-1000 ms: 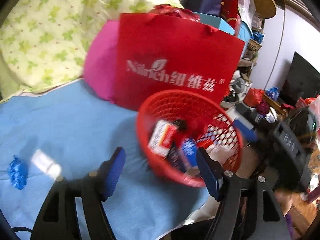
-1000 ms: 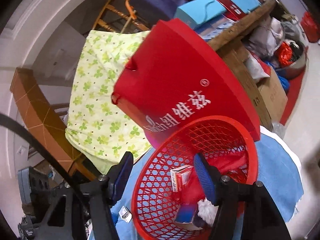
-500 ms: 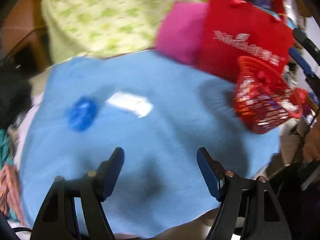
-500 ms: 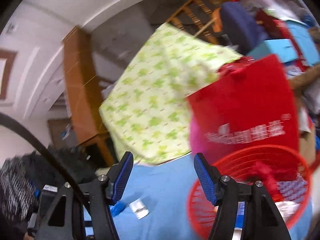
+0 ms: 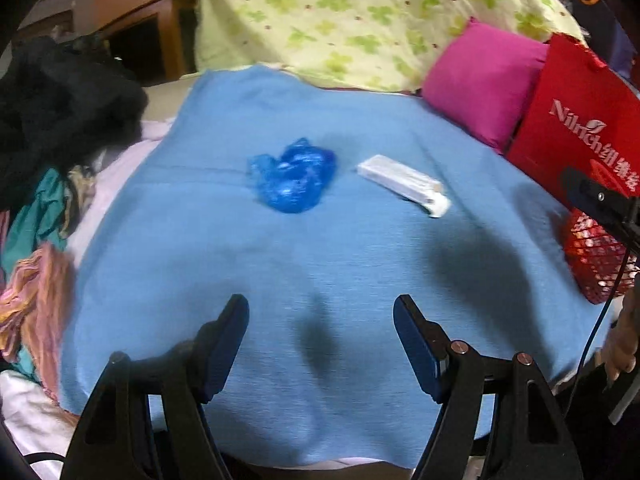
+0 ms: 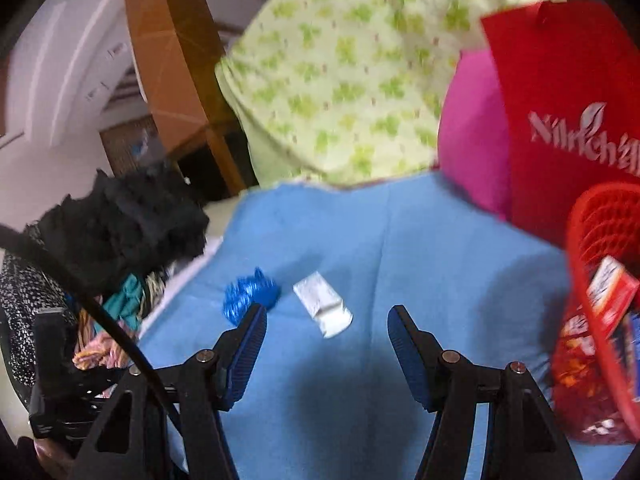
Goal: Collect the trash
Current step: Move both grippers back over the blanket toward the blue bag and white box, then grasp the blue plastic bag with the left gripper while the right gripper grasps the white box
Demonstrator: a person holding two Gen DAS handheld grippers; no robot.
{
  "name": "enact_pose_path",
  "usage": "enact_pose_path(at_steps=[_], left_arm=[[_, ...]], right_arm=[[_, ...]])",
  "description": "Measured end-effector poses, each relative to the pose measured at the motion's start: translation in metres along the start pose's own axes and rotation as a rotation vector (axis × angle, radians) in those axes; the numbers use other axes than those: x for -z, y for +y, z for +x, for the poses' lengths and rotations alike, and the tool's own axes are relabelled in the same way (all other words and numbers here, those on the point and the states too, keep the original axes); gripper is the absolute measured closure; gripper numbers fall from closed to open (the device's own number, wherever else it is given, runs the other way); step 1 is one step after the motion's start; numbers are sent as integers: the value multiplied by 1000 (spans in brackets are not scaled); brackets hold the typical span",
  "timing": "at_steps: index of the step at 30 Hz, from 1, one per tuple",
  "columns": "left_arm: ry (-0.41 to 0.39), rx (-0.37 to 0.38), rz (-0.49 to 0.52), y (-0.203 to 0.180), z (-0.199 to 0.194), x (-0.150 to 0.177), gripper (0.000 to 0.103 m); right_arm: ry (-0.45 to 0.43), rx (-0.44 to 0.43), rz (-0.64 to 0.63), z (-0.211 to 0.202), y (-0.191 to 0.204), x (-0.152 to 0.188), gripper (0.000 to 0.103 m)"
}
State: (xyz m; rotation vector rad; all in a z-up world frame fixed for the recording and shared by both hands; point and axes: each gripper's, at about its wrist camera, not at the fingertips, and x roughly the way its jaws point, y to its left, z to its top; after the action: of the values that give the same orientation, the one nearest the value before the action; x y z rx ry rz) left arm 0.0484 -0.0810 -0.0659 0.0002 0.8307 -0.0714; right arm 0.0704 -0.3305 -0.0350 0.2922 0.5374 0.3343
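A crumpled blue plastic bag [image 5: 294,180] and a white flattened packet [image 5: 404,184] lie side by side on the blue cloth [image 5: 320,272]. My left gripper [image 5: 321,316] is open and empty, above the cloth nearer than both. In the right wrist view the blue bag [image 6: 248,294] and white packet [image 6: 324,304] lie just beyond my right gripper [image 6: 327,326], which is open and empty. The red mesh basket [image 6: 600,308], holding several packets, stands at the cloth's right edge; part of it shows in the left wrist view [image 5: 596,256].
A red paper bag [image 5: 576,128], a pink cushion [image 5: 484,80] and a green-patterned pillow [image 5: 360,20] line the back. A pile of dark and coloured clothes [image 5: 48,152] lies left of the cloth. The right gripper's body [image 5: 600,200] shows at the left view's right edge.
Both grippers have swung left, away from the red basket, toward the blue bag and white packet. Both stay open and empty.
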Motion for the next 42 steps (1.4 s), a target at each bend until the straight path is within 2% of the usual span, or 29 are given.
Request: enact_pose_path(at_steps=[4,10,21,30,33,42], left_arm=[[-14,-57,-15,13,1,-5,28],[-25,-139,-33,30,0,-10,28],[-24,-193,-31,42,7,-13,28],[0,-192,-32,53,25,-19,28],[12,-167,-29,60,34,-29,28],[1,-84,51,54,59,-67,28]], right_arm=[[67,6,0,27,6,7,35],[114,1,-2,48,17,11,35],[155,27,-5,82,21,3,35],[240,3,32,116,16,-3,35],[272,-2,47,132,15,-5,35],[329,54,-26,186,14,-16,35]])
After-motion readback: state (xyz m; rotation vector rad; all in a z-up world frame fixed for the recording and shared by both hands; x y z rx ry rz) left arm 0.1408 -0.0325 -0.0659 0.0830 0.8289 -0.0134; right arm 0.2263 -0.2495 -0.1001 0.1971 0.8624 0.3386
